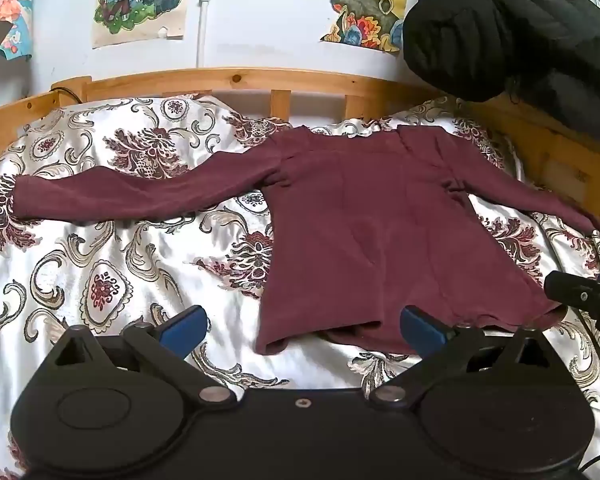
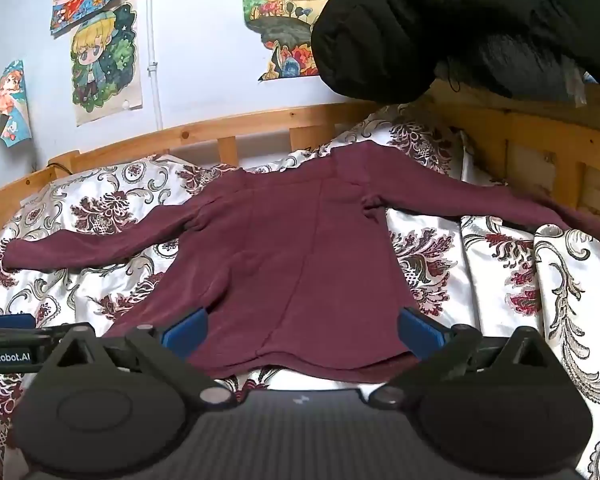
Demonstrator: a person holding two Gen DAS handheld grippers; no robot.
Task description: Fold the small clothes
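A maroon long-sleeved top (image 1: 380,220) lies flat on the patterned bedspread (image 1: 100,260), sleeves spread to both sides, hem toward me. It also shows in the right wrist view (image 2: 292,248). My left gripper (image 1: 304,330) is open and empty, just short of the hem's left corner. My right gripper (image 2: 300,334) is open and empty, its blue fingers straddling the hem's middle; whether they touch the cloth is unclear. The right gripper's body shows at the right edge of the left wrist view (image 1: 584,292). The left gripper's body shows at the left edge of the right wrist view (image 2: 12,344).
A wooden bed rail (image 1: 260,80) runs along the far side of the bed below a wall with posters (image 1: 140,0). A black quilted jacket (image 1: 508,32) hangs over the bed's far right corner. The right sleeve end (image 2: 580,220) reaches the wooden side board.
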